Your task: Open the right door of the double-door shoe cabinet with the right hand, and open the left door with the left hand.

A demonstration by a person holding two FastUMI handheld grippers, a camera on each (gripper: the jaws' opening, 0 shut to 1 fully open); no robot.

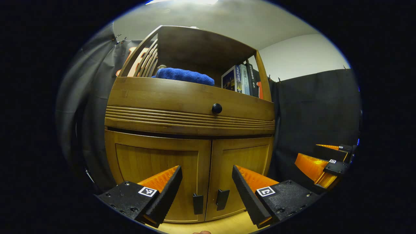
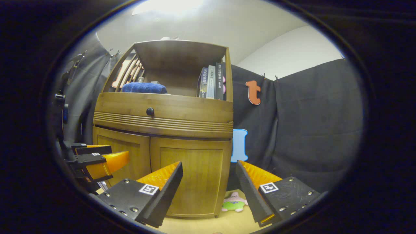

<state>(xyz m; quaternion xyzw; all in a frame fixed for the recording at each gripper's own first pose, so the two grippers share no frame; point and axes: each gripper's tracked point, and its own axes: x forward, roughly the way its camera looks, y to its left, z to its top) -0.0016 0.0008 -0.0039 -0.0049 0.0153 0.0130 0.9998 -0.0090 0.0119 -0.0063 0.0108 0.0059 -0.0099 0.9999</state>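
The only writing I can find is on the books standing at the right end of the open shelf on top of the cabinet. Their spines carry columns of Chinese characters, too small for me to read with any certainty. In front of the cabinet, my left gripper and my right gripper each bear square coded marker tags, patterns rather than words. I see no numbers or brands.

Faced the shoe cabinet head-on, left door and right door both closed, their dark handles side by side. Held the left gripper wide open, well short of them. Glimpsed the right gripper off to the right, and a blue towel beside books on the shelf above.
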